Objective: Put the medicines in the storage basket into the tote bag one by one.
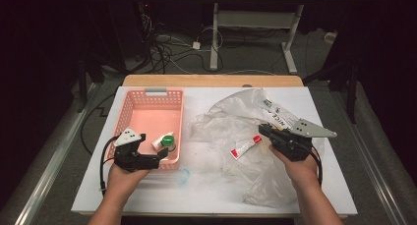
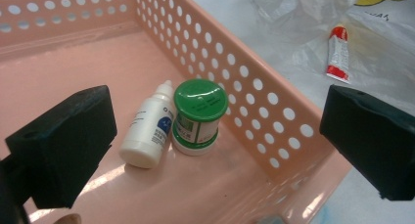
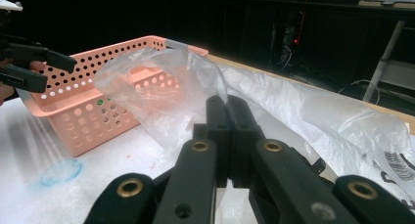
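Right hand-held gripper (image 3: 227,104) is clamped on the plastic bag (image 3: 161,87) beside the pink basket (image 1: 129,107); left hand-held gripper (image 2: 215,136) gapes over that basket's near corner

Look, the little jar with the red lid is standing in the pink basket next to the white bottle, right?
Not quite: the jar's lid is green, not red, as the left gripper view shows. The jar does stand in the pink basket beside the white bottle.

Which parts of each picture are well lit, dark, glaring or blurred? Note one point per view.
High view: the white table is bright, the room behind nearly black. Left gripper view: glare streaks the pink basket floor, and the near jaws look soft. Right gripper view: the plastic bag catches light against a dark background.
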The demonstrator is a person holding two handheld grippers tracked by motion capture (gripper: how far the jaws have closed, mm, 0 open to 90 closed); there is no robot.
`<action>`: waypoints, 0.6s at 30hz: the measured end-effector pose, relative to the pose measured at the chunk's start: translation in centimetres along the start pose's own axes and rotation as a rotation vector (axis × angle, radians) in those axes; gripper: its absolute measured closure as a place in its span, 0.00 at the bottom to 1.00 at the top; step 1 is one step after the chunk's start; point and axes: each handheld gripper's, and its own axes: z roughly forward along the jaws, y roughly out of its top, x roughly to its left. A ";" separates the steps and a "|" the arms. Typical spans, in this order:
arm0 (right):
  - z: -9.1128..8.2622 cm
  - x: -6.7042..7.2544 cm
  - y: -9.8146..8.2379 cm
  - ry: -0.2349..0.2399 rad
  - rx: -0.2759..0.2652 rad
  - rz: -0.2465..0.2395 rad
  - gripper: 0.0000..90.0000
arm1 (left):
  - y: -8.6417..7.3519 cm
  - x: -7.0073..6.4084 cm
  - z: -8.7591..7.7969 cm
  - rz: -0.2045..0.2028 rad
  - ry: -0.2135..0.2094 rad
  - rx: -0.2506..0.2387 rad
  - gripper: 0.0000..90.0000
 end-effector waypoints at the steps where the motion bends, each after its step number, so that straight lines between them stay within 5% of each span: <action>1: 0.0 0.0 0.0 0.002 -0.001 0.000 1.00 | 0.0 0.1 0.0 -0.001 0.000 0.002 0.00; 10: 0.0 0.0 0.1 0.001 -0.002 0.000 1.00 | 0.4 -0.2 0.0 0.016 -0.023 0.015 0.03; 18: 0.3 0.2 -0.1 0.005 0.009 -0.002 1.00 | 2.9 -0.3 0.6 0.041 -0.029 0.057 0.11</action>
